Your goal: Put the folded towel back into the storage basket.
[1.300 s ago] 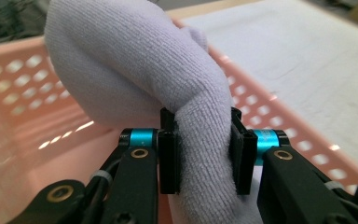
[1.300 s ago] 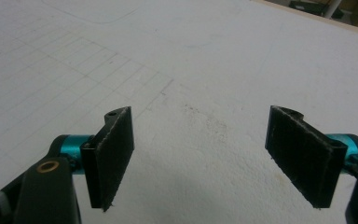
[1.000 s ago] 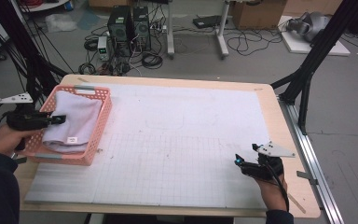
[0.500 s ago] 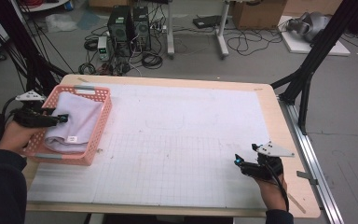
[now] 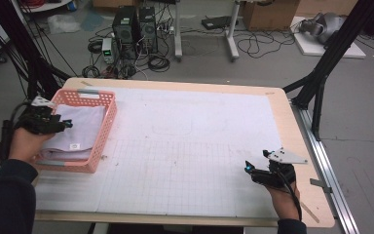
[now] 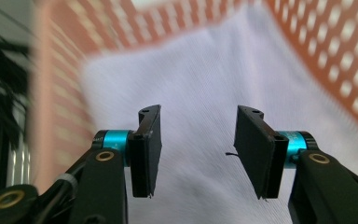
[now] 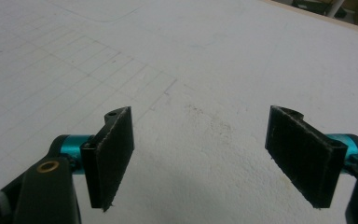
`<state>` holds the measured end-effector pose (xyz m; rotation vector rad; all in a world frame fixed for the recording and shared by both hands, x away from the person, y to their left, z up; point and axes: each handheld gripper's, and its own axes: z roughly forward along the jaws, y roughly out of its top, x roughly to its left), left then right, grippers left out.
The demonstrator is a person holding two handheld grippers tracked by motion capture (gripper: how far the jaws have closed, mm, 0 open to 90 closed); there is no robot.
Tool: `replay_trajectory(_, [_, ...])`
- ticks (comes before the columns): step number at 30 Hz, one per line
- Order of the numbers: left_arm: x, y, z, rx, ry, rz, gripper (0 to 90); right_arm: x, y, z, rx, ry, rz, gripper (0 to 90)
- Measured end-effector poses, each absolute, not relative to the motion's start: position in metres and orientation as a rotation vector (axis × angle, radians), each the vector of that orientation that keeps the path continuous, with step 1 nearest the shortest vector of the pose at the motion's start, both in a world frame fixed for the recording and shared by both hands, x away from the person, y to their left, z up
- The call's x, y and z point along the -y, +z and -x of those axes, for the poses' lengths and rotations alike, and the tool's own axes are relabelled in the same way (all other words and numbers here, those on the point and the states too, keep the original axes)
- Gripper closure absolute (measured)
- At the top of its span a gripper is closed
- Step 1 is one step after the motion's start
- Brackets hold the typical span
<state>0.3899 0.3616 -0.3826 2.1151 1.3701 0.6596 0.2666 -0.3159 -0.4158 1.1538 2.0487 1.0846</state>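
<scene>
We see left gripper [image 6: 193, 154] jaws apart, just been closing, nothing pinched, white cloth [image 6: 205, 88] beneath in pink basket [image 5: 104, 126]; high view adds right gripper [image 5: 249, 168] released on table [image 5: 185, 161].

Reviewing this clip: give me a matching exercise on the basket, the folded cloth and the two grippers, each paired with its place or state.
1 pink basket
2 white cloth
3 left gripper
4 right gripper

a over bare gridded mat, jaws open
b folded, lying inside the basket
c at the table's left end
d over the cloth, jaws apart, nothing between them

Pairs: 1-c, 2-b, 3-d, 4-a
</scene>
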Motion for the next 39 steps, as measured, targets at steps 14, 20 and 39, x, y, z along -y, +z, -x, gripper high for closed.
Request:
replay_trajectory(14, [-0.34, -0.407, -0.399, -1.279, 0.519, -2.191, 53.3, 0.317, -0.417, -0.267, -2.054, 1.081, -1.149, 22.6])
replay_trajectory(20, [-0.357, -0.387, -0.386, -1.311, 0.685, -1.893, 37.2, 0.318, -0.416, -0.266, -2.048, 1.086, -1.156, 22.5])
replay_trajectory(39, [-0.267, -0.354, -0.331, -0.886, 0.603, -1.541, 21.5, 0.317, -0.416, -0.268, -2.046, 1.12, -1.147, 22.5])
